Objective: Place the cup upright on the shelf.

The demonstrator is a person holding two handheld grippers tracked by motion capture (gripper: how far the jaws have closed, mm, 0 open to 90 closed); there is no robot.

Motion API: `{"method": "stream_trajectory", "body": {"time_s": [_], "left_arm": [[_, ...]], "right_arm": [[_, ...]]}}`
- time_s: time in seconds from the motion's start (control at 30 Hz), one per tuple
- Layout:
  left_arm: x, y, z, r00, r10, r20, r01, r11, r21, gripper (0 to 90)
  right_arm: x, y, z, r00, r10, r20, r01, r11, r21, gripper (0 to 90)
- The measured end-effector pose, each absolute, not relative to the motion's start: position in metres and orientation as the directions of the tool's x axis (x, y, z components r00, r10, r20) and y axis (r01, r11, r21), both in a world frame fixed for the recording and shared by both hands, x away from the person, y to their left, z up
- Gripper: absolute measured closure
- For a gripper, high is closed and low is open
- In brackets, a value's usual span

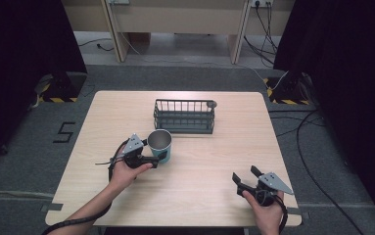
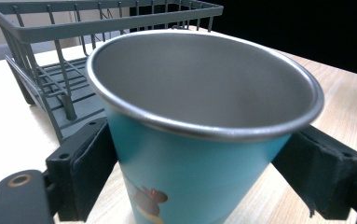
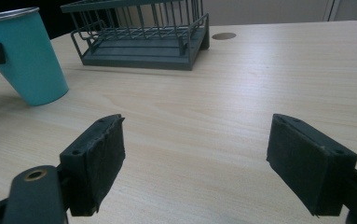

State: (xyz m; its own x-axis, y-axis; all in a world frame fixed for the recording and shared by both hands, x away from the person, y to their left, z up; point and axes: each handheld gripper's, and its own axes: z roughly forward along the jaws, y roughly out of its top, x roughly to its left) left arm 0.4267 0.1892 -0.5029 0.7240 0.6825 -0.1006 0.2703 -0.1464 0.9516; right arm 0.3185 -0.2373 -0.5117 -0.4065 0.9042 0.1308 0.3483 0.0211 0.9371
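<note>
Left claw (image 1: 156, 157) pinches tapered teal cup (image 2: 204, 140) low, may slip upward; right claw (image 3: 213, 158) spread, idle.

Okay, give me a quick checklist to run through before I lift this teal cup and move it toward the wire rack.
1. Cup sits between the left gripper pads, one on each side: ok.
2. Firm clamp: cannot tell; the pads flank the cup's wall, but full contact isn't clear.
3. Cup upright and empty: ok, standing on the table, bare metal inside.
4. Rack free to receive it: ok, nothing in it.
5. Path from cup to rack: ok, bare tabletop between them.
6. Right gripper out of the way: ok, open, holding nothing, at the near right of the table.
</note>
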Motion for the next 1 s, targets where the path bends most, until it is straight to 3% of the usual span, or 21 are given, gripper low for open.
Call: {"method": "stream_trajectory", "body": {"time_s": [1.0], "left_arm": [[0.4285,0.1863,-0.5021,0.741,0.662,-0.113,0.248,-0.114,0.962,15.3]], "right_arm": [[0.3176,-0.2379,-0.5113,-0.407,0.904,0.127,0.345,0.024,0.938,19.9]]}}
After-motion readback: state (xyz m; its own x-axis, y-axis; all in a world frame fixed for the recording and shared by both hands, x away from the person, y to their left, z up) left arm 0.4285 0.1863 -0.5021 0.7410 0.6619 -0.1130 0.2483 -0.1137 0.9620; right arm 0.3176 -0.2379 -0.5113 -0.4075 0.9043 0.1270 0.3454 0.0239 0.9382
